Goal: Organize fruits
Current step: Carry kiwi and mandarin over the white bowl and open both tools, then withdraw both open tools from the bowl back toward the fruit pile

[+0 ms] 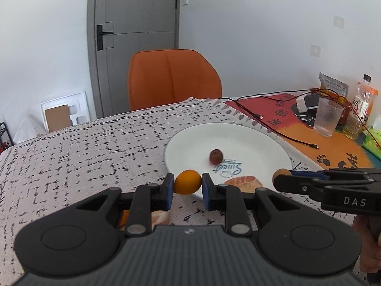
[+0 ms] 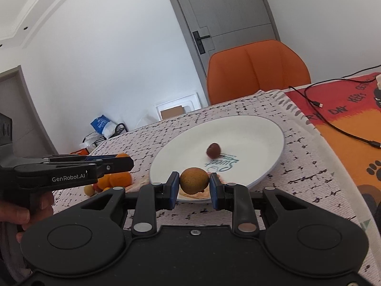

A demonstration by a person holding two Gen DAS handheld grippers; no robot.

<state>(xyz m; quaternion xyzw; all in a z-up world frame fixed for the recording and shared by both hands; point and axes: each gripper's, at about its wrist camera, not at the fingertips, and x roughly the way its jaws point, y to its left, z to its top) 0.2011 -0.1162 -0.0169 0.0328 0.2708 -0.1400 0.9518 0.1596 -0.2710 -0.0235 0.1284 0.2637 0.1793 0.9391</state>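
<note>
Left tongs (image 1: 187, 186) clamp an orange fruit (image 1: 187, 181), right tongs (image 2: 194, 187) a brown fruit (image 2: 194, 180); only the right view shows the fruit pile (image 2: 114, 181).

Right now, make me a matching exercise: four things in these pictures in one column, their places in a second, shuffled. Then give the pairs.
Things
1. small orange fruit
2. brown round fruit
3. dark red fruit
4. clear glass

Places
A. lying loose on the white plate
B. clamped in the right gripper
C. standing on the orange mat
D. clamped in the left gripper

Pairs: 1-D, 2-B, 3-A, 4-C
</note>
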